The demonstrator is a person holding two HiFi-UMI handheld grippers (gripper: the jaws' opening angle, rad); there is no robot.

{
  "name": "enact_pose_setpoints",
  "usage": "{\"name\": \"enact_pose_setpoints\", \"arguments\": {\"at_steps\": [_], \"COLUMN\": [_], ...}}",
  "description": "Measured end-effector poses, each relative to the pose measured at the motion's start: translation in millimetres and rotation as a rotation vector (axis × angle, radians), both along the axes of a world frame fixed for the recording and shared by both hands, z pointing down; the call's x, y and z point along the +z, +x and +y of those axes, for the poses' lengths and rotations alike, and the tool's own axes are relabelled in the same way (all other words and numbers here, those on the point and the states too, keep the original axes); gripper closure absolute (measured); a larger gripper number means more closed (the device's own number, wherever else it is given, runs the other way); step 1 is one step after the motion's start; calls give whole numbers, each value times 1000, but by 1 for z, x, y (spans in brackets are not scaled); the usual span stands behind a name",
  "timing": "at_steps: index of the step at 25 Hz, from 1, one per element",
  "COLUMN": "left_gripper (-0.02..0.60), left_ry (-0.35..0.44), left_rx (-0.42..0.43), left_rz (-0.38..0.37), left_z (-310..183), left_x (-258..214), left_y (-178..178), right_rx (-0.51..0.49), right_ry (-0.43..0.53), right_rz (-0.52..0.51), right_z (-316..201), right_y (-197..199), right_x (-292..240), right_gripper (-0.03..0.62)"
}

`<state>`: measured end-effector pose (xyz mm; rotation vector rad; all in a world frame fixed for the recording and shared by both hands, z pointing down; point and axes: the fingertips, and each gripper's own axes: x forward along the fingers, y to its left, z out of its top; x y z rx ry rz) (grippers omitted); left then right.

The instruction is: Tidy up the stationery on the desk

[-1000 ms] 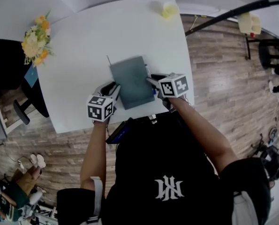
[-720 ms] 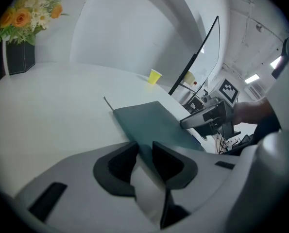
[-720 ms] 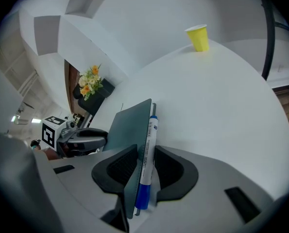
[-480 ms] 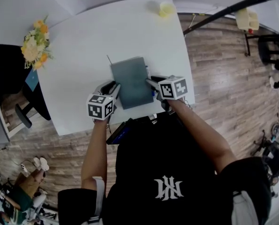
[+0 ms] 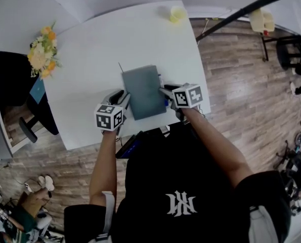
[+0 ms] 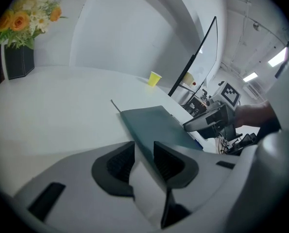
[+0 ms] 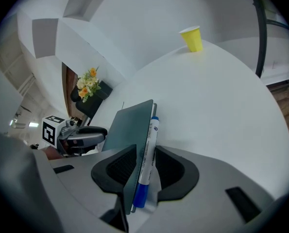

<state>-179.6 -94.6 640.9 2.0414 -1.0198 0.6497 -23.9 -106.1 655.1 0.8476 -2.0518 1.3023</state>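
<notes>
Jaws of the left tool point(image 6: 144, 147) stand spread and have just been opening. The left edge of a grey-green notebook point(image 5: 144, 91) runs between them, with bare white showing between that edge and the left pad, so nothing is pinched. The right tool point(image 7: 145, 149) is spread as well, its jaws also just opened a little further. It straddles the notebook's right edge and a white pen point(image 7: 150, 140) with a blue cap that lies along that edge, just beside it or touching. The two nearly fill the gap, yet no firm grip on either shows. Both tools slant down at the notebook's near corners, one on each side. The notebook lies flat on the white bench point(image 5: 104, 39), close to the near edge and right of the middle, and a thin dark strand point(image 5: 120, 66) sticks out from its far left corner. Well apart, a yellow paper cup point(image 5: 177, 14) stands near the far right corner of the bench. A bunch of orange and white flowers point(image 5: 41, 56) in a dark holder sits at the bench's left edge. Wooden floor point(image 5: 241, 95) lies round the bench.
</notes>
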Motion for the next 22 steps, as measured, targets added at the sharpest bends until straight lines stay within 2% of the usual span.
{"name": "enact_pose_setpoints", "arguments": {"at_steps": [7,11,14,18,22], "left_gripper": [459,471,494,523,560], "left_ry": [96,237,346,470,597], "left_rx": [-2,25,61,143,209], "left_rz": [57,106,163,258,311], "left_z": [-2,-21,-24,-20,-25], "left_x": [-47,-104,-151,-210,-270], "left_y": [-23,-38,-42,-39,-38], "right_rx": [64,77,35,-31,-109], "right_ry": [73,188,330,607,862], "right_rz": [-35,-105,-202,-318,-390], "right_z": [-17,-38,-37,-31,-22], "right_y": [15,13,-2,-22,-35], "right_x": [-31,-71,-122,-213,-300], "right_gripper": [461,461,462,519,539]}}
